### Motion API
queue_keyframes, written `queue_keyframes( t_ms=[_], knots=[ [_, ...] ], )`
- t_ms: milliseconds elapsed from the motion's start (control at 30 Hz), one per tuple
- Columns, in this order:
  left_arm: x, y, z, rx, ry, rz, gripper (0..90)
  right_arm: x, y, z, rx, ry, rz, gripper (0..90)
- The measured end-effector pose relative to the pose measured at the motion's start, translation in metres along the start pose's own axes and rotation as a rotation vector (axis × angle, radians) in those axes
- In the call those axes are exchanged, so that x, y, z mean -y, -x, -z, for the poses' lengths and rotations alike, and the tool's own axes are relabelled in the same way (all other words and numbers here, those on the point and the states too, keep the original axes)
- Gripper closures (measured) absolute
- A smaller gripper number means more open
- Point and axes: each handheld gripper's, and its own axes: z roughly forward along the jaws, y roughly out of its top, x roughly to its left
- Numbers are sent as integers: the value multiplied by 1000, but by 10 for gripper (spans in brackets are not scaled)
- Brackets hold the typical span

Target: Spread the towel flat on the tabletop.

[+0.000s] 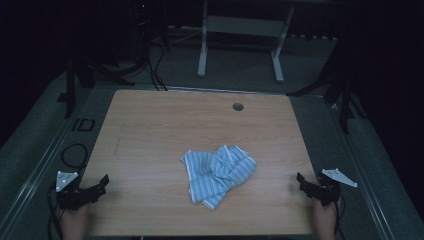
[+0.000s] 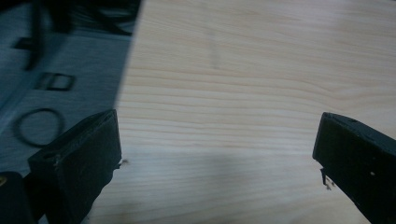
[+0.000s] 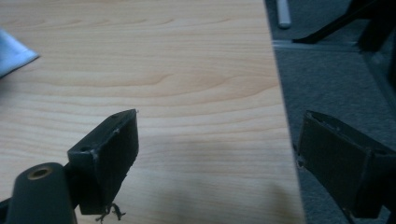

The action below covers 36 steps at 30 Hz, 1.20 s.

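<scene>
A crumpled cloth [image 1: 218,173] with light blue and white stripes lies a little right of the middle of the wooden table [image 1: 150,135], toward its front. My left gripper [image 1: 102,183] rests at the table's front left edge, far from the cloth, its jaws wide apart over bare wood [image 2: 217,135] with nothing between them. At the front right edge my right gripper [image 1: 301,180] is open too, one jaw over the wood and one past the table's side [image 3: 217,135]. A corner of the cloth [image 3: 14,55] peeks in at the left of the right gripper view.
A round cable hole [image 1: 238,106] sits near the table's far edge. Beyond it stands a white desk frame [image 1: 240,35] on grey carpet. Black stands [image 1: 340,85] and cables [image 1: 75,155] flank the table on both sides. The room is dim.
</scene>
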Motion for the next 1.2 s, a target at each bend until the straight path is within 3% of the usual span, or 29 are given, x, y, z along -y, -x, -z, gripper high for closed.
queue_keyframes(
  t_ms=[67, 133, 167, 233, 300, 333, 367, 433, 467, 567, 633, 700, 800, 867, 1133, 1200],
  knots=[
    [0, 2, -1, 32, -10, -24, 18, 0, -1, -1, -17, -12, 9, 125],
    [0, 2, -1, 32, -10, -24, 18, 0, -2, -1, -23, -14, 20, 125],
    [-1, 5, -1, 52, -25, -47, 17, 0, -3, -1, -33, -22, 28, 123],
    [-2, 8, -2, 57, -60, -66, 17, -1, -5, -1, -31, -26, 51, 123],
    [-2, 9, -2, 62, -70, -72, 18, -1, -5, -2, -58, -37, 59, 123],
    [-3, 13, -1, 66, -109, -108, 18, -2, -6, -3, -56, -51, 70, 124],
    [-4, 15, -1, 70, -111, -117, 18, -3, -7, -3, -117, -78, 86, 125],
    [-5, 18, -1, 88, -117, -121, 18, -3, -8, -4, -122, -87, 92, 132],
    [-7, 24, -2, 119, -142, -131, 18, -4, -10, -4, -163, -108, 107, 134],
    [-10, 36, -5, 181, -183, -153, 18, -7, -14, -3, -206, -113, 113, 143],
    [-11, 46, -7, 276, -175, -179, 17, -11, -16, -2, -220, -114, 121, 147],
    [-12, 54, -10, 338, -171, -191, 17, -17, -18, -3, -253, -121, 125, 146],
    [-14, 65, -15, 378, -213, -230, 17, -23, -21, -6, -338, -155, 106, 124],
    [-15, 73, -20, 402, -237, -255, 17, -26, -25, -8, -356, -181, 120, 139],
    [-17, 96, -33, 442, -296, -269, 17, -38, -42, -13, -442, -224, 217, 334],
    [-19, 105, -37, 450, -319, -288, 17, -43, -47, -14, -461, -236, 255, 447]
  ],
)
